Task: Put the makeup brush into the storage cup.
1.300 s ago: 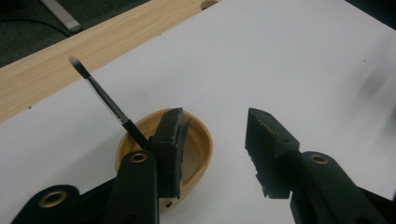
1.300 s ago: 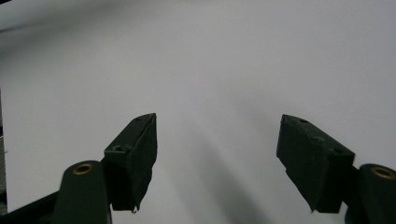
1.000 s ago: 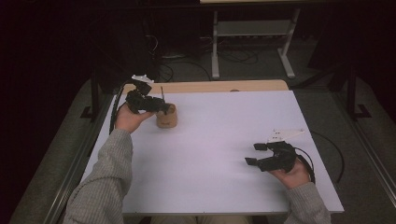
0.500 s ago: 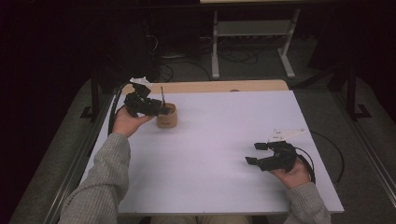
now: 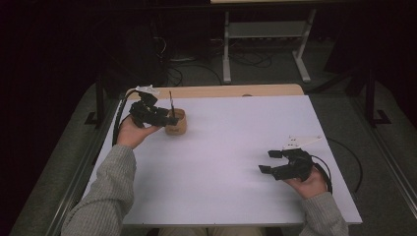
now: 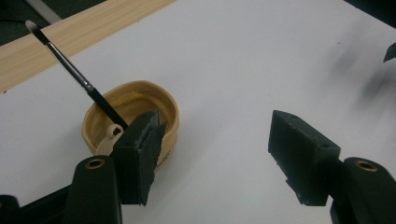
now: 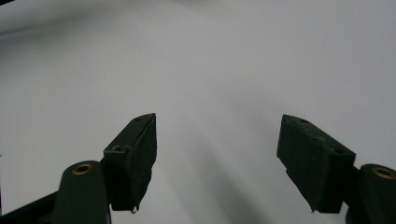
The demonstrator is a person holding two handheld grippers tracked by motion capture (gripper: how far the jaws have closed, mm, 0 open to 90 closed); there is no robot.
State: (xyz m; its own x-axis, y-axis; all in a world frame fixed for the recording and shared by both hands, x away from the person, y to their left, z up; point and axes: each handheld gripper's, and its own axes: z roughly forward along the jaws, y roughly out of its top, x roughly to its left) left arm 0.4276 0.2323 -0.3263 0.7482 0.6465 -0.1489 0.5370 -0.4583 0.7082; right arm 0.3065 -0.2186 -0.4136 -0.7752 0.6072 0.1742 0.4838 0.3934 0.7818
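A small tan wooden cup [image 5: 176, 122] stands at the table's far left, with a thin black brush [image 5: 171, 103] leaning out of it. In the left gripper view the cup [image 6: 133, 114] sits just behind one jaw, and the brush [image 6: 74, 72] slants up to a pale tip. My left gripper [image 5: 164, 118] hovers right beside the cup, jaws wide apart and empty [image 6: 215, 140]. My right gripper [image 5: 269, 161] rests low near the table's right front, open over bare white surface [image 7: 217, 154].
The white table top [image 5: 231, 142] has a wooden strip [image 5: 231, 91] along its far edge. Beyond it, on the dark floor, stand a metal stand's legs [image 5: 265, 54] and loose cables [image 5: 187, 69]. A cable [image 5: 349, 162] trails off the right gripper.
My left gripper has shifted slightly forward and away from the cup's top, staying open. The right gripper has hardly moved.
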